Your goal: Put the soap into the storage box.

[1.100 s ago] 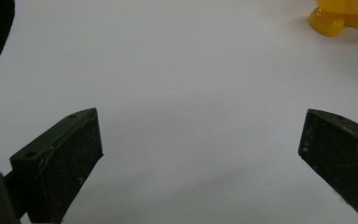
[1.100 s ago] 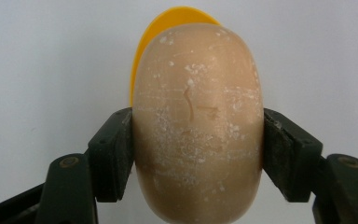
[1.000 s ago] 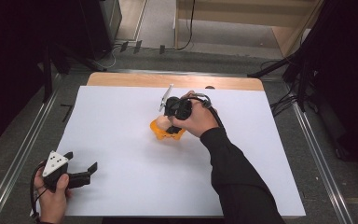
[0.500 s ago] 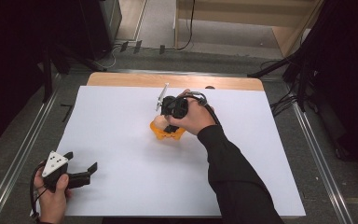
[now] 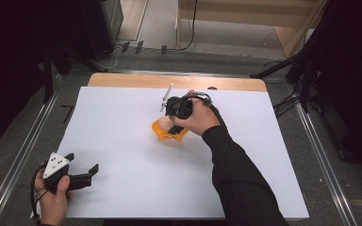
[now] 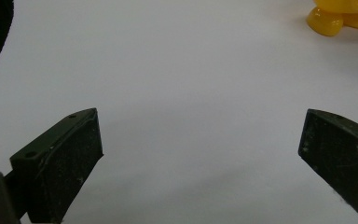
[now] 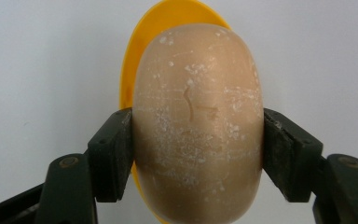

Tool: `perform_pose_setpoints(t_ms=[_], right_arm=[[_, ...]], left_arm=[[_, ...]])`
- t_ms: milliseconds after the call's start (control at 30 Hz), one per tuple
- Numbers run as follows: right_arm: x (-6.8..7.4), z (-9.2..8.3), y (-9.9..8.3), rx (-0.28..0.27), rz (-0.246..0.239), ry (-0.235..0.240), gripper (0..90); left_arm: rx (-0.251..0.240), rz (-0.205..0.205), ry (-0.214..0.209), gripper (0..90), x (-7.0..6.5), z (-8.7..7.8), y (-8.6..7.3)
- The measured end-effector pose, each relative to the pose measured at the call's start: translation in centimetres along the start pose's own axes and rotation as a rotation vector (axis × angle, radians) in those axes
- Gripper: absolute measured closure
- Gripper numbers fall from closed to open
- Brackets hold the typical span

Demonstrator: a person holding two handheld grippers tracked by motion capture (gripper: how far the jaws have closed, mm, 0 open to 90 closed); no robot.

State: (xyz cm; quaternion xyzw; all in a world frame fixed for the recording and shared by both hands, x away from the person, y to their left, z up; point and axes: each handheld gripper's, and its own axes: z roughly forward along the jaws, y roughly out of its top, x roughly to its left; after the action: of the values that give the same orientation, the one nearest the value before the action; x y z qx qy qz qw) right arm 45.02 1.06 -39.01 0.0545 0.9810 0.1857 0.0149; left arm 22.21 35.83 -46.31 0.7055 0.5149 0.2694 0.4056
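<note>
Egg (image 7: 198, 126) sits over the holder (image 5: 169, 132), mid table (image 5: 122, 117), clamped btwn right gripper (image 7: 198, 126) jaws. Left gripper (image 5: 82, 172) rests near table's front-left corner, well apart from holder, jaws wide.

a lab: paper-covered table (image 5: 122, 122), floor cables (image 5: 188, 28), dark stands (image 5: 306, 70)

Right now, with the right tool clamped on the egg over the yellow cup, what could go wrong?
1. The egg is smooth and rounded; held only at its sides by the right tool, it may slip or crack.
2. The yellow cup stands unheld, so it may tip; the left tool rests open, far away.
</note>
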Motion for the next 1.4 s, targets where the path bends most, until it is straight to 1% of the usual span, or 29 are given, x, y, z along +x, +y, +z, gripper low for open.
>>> perform_pose_setpoints(t_ms=[100, 167, 200, 233, 333, 367, 400, 433, 500, 567, 600, 700, 800, 867, 933, 1067, 1133, 1233, 1333, 1367, 1400], right_arm=[[0.1, 0.0, 0.0, -0.005, -0.014, 0.007, 33.1], [0.2, 0.0, 0.0, -0.004, -0.013, 0.009, 33.0], [0.3, 0.0, 0.0, 0.0, -0.006, 0.013, 33.0], [0.3, 0.1, 0.0, -0.008, -0.018, 0.012, 32.9], [0.3, 0.0, 0.0, -0.015, -0.019, 0.014, 33.5], [0.2, -0.1, -0.1, -0.039, -0.021, 0.005, 32.3], [0.2, -0.1, -0.1, -0.039, -0.021, 0.005, 32.3], [0.3, -0.2, -0.1, -0.035, -0.008, 0.014, 31.7], [0.2, -0.2, -0.2, -0.031, -0.008, 0.022, 31.5], [0.2, -0.2, -0.4, -0.026, -0.007, 0.022, 31.1], [0.2, -0.2, -0.6, -0.026, 0.003, 0.025, 31.1], [0.1, -0.4, -0.8, -0.036, 0.006, 0.018, 31.1], [0.2, -0.6, -1.1, -0.047, 0.024, 0.045, 31.3], [0.2, -0.8, -1.4, -0.066, 0.036, 0.044, 31.0], [0.2, -1.1, -1.7, -0.085, 0.041, 0.055, 30.0], [0.4, -1.5, -2.4, -0.093, 0.049, 0.034, 26.3], [0.4, -1.6, -2.7, -0.099, 0.052, 0.033, 26.4], [0.5, -2.0, -3.5, -0.124, 0.076, 0.019, 24.0], [0.6, -2.4, -4.3, -0.154, 0.096, 0.039, 21.9], [0.6, -2.4, -4.3, -0.154, 0.096, 0.039, 21.9], [0.6, -2.4, -4.6, -0.158, 0.102, 0.032, 19.9]], left_arm=[[-0.001, -0.002, 0.0, 0.0, 0.0, 0.0, 0.0], [-0.001, -0.002, 0.0, 0.0, 0.0, 0.0, 0.0], [-0.001, -0.001, 0.0, 0.0, 0.0, 0.0, 0.0], [-0.001, -0.002, 0.0, 0.0, 0.0, 0.0, 0.0], [0.001, -0.002, -0.001, 0.0, 0.0, 0.0, 0.0], [0.001, -0.003, -0.002, 0.0, 0.0, 0.0, 0.0], [0.0, -0.002, -0.002, 0.0, 0.0, 0.0, 0.0], [0.001, -0.002, -0.002, 0.0, 0.0, 0.0, 0.0], [0.0, -0.002, -0.002, 0.0, 0.0, 0.0, 0.0], [-0.001, -0.002, -0.003, 0.0, 0.0, 0.0, 0.0], [0.001, -0.001, -0.003, 0.0, 0.0, 0.0, 0.0], [0.001, 0.0, -0.002, 0.0, 0.0, 0.0, 0.0], [0.002, 0.0, -0.002, 0.0, 0.0, 0.0, 0.0], [0.002, -0.002, -0.003, 0.0, 0.0, 0.0, 0.0], [0.001, -0.002, -0.004, 0.0, 0.0, 0.1, 0.0], [0.003, -0.001, -0.004, 0.0, 0.0, 0.1, 0.0], [0.003, 0.0, -0.004, 0.0, 0.0, 0.1, 0.0], [0.003, 0.001, -0.005, 0.0, 0.0, 0.1, 0.0], [0.003, -0.001, -0.004, 0.0, 0.0, 0.0, 0.0], [0.003, -0.001, -0.004, 0.0, 0.0, 0.0, 0.0], [0.003, -0.002, -0.005, 0.0, 0.0, 0.1, 0.0]])
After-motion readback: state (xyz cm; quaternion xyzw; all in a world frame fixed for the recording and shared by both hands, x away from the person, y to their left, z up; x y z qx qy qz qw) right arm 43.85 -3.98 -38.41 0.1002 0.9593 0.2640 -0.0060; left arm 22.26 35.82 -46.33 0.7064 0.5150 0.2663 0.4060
